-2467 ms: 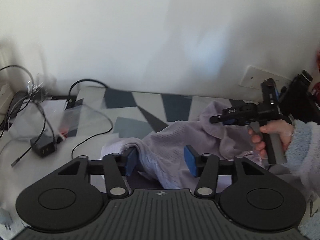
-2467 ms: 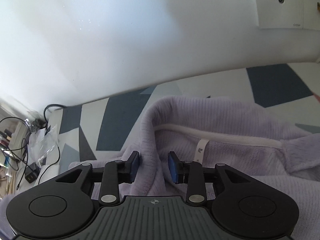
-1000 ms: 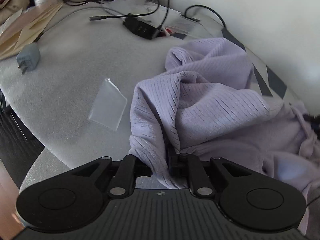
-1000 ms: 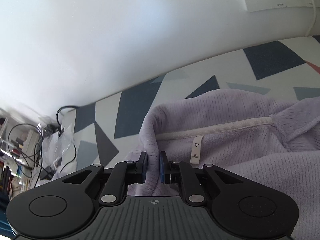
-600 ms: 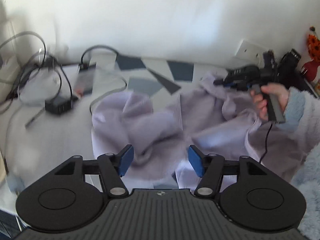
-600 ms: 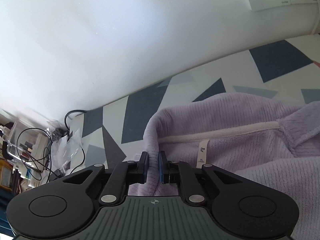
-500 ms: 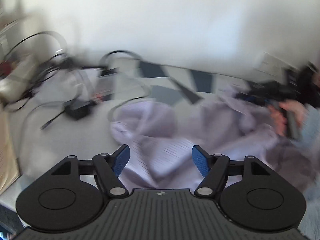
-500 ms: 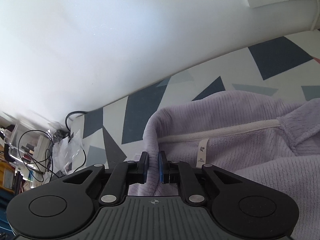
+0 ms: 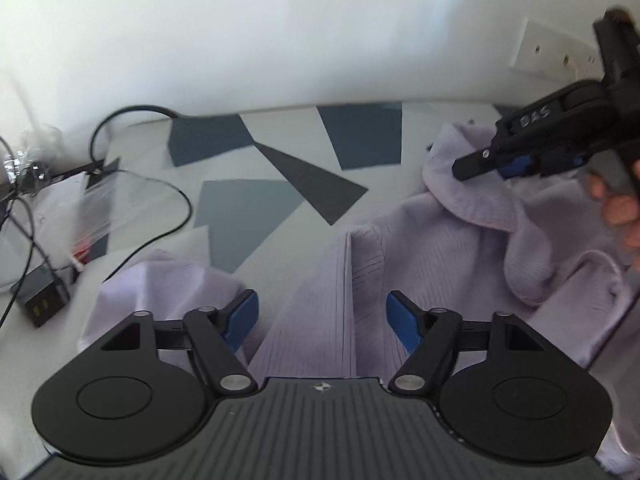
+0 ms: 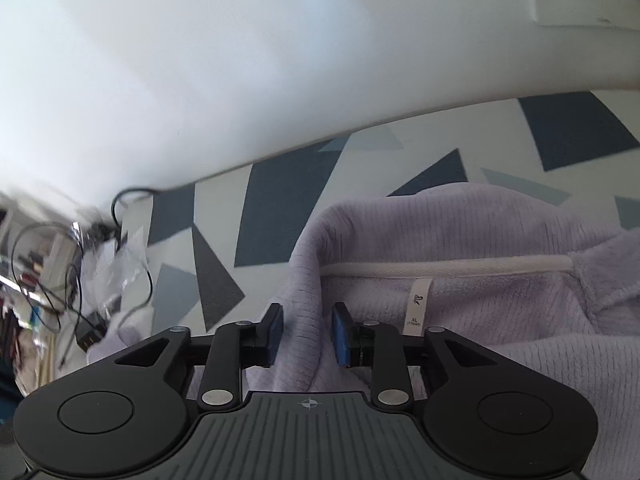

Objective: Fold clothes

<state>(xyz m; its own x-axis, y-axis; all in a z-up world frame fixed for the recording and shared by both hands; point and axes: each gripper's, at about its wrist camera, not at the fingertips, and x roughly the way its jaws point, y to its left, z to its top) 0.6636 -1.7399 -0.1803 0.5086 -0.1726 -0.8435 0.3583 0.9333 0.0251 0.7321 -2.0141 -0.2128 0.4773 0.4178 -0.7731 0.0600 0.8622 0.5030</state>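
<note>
The left gripper (image 9: 322,316) has let go of the soft, ribbed lilac jumper (image 9: 420,248) and swung back. Its jaws are spread and closing, over cloth they do not pinch. The jumper lies crumpled on the grey triangle-patterned mat (image 9: 280,176).

The right gripper (image 10: 307,334) is opening, its collar fold loose between the jaws. Nothing looks folded yet.
</note>
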